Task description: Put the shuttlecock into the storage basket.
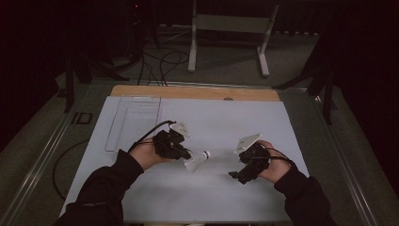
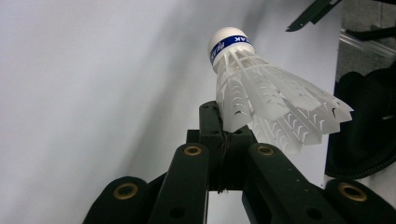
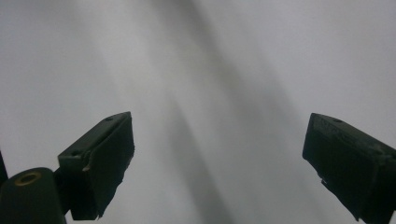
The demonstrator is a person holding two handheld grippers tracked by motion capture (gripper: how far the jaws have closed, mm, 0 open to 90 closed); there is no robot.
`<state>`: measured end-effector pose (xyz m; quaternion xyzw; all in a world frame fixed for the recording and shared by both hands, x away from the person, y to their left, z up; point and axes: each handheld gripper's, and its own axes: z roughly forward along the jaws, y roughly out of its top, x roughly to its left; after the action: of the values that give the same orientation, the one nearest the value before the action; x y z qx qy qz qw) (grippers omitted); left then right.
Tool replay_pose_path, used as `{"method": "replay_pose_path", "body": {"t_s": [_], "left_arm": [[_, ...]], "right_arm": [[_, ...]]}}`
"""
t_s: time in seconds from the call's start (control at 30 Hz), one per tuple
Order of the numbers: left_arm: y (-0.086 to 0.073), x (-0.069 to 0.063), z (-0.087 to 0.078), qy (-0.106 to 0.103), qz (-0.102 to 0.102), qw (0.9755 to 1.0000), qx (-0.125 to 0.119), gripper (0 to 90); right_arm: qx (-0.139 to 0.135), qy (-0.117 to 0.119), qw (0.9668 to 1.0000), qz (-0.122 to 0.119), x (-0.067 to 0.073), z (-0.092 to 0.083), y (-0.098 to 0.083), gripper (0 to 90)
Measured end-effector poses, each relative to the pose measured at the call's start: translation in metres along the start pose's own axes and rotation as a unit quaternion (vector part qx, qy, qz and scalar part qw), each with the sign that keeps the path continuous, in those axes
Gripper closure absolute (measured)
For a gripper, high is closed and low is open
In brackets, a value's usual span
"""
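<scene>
A white shuttlecock (image 1: 197,160) with a blue band round its cork (image 2: 228,43) is pinched by its feather skirt in my left gripper (image 2: 223,122), whose jaws are shut on the skirt's edge. The cork points away from the jaws and toward the table's right in the high view. My left gripper (image 1: 187,155) hovers just left of the table's middle. My right gripper (image 1: 235,176) is held near the front right, its jaws wide open over bare white surface, nothing between its pads (image 3: 109,158).
A white sheet (image 1: 221,122) covers the table, with a wooden strip (image 1: 193,92) along the far edge. A clear plastic tray (image 1: 134,120) lies at the back left. A white frame stand (image 1: 228,28) stands on the floor beyond.
</scene>
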<state>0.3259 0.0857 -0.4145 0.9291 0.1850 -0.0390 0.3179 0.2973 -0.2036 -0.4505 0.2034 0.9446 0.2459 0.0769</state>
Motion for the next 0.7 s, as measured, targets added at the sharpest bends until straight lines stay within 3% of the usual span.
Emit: {"method": "replay_pose_path", "body": {"t_s": [0.27, 0.5, 0.7], "left_arm": [[-0.008, 0.006, -0.019, 0.016, -0.010, 0.9998, -0.010, 89.7], [-0.014, 0.012, -0.032, 0.032, -0.018, 0.9992, -0.015, 89.7], [-0.023, 0.017, -0.046, 0.050, -0.033, 0.9979, -0.026, 89.7]], "right_arm": [[-0.017, 0.007, 0.9997, 0.017, 0.001, -0.003, -0.009, 8.7], [-0.020, -0.004, 0.9998, 0.009, 0.005, -0.002, -0.012, 8.8], [-0.039, -0.005, 0.9992, 0.010, 0.004, 0.000, -0.017, 8.7]]}}
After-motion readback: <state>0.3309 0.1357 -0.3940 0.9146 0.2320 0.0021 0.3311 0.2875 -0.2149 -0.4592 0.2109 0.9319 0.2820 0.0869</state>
